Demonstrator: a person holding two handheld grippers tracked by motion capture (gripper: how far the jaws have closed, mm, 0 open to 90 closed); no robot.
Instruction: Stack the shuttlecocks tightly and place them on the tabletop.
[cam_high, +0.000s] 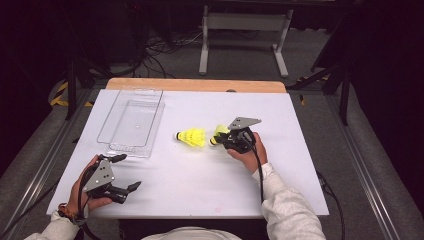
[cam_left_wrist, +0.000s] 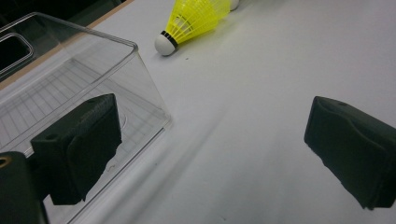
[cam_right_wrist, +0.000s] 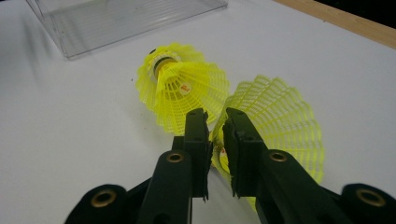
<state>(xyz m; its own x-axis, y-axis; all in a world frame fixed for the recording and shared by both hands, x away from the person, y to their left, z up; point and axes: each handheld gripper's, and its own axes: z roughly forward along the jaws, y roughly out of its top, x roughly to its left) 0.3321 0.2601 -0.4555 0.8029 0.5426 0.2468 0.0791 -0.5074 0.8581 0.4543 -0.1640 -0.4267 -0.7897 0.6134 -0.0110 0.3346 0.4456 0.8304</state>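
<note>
White table (cam_high: 190, 190); right gripper (cam_right_wrist: 215, 126) astride near shuttlecock's (cam_right_wrist: 280, 116) skirt edge.

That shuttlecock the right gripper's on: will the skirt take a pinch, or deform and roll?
The shuttlecock has an open yellow mesh skirt, so it probably flexes under the right gripper fingers. It looks very light. Lying on its side, the cone likely rolls in an arc toward the second shuttlecock if nudged.

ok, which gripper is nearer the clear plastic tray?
Left. The left gripper sits open just below the near end of the clear plastic tray. The right gripper is off to the tray's right, past the first yellow shuttlecock, jaws around the second shuttlecock's skirt edge.
</note>
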